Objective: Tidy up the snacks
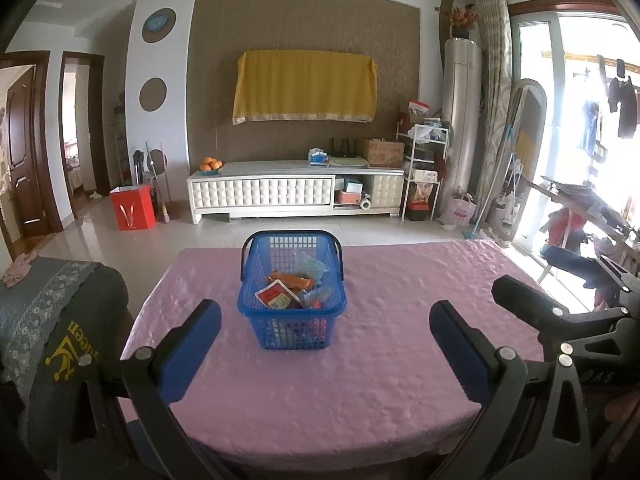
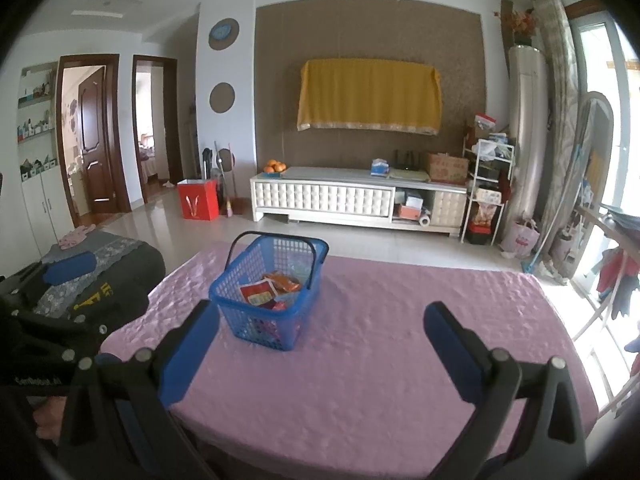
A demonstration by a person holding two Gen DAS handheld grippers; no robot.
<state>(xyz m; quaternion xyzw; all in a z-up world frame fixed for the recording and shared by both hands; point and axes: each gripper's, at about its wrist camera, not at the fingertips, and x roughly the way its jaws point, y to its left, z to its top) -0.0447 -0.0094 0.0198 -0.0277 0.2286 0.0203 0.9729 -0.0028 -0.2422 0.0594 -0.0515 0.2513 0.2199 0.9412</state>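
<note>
Fingers: left gripper (image 1: 324, 334) spread wide, empty; right gripper (image 2: 320, 334) likewise. Blue plastic basket (image 1: 292, 330) mid-table on pink tablecloth (image 1: 400, 360), snack packets (image 1: 280, 295) inside. Nothing loose outside; task judged near complete.

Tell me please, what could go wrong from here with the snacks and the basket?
1. The basket is light plastic on a smooth pink cloth; a one-sided push might slide or tip it.
2. Its handles stand up over the opening, so a gripper reaching in could catch on them.
3. The snacks lie piled together; closing the left gripper on one may drag out others.
</note>
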